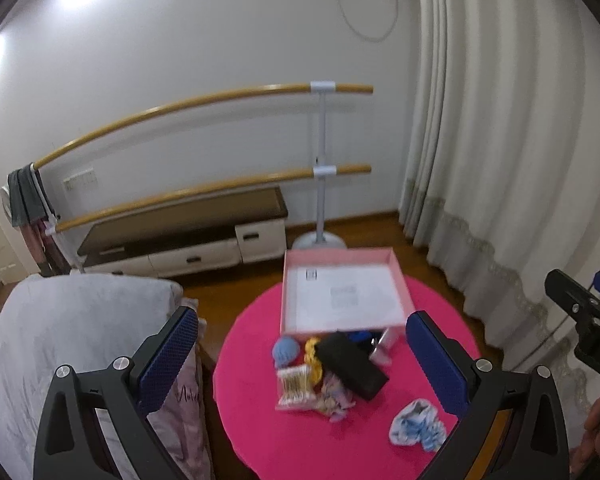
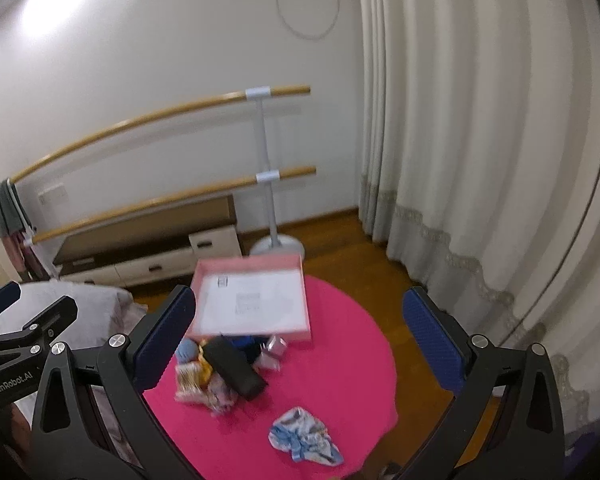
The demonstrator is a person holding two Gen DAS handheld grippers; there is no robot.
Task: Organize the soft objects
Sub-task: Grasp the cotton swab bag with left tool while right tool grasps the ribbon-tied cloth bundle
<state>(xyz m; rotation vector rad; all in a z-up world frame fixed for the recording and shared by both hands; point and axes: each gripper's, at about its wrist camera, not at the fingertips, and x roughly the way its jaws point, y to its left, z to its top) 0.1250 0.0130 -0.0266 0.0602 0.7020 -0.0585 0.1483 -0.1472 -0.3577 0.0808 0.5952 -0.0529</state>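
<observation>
Both grippers, left gripper (image 1: 302,354) and right gripper (image 2: 300,332), are spread wide and hold nothing. The soft crumpled blue-white cloth (image 2: 305,435) lies on the near side of the round pink table (image 2: 352,360). The flat pink box (image 2: 252,300) sits at the far side.

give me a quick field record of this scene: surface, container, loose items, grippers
surface: round pink table
container: pink box, open, only a white sheet inside
pile: blue ball, black case, packet, beside the box's near wall
apart: blue-white cloth, lying alone nearer the camera
left gripper: open, empty
right gripper: open, empty
</observation>
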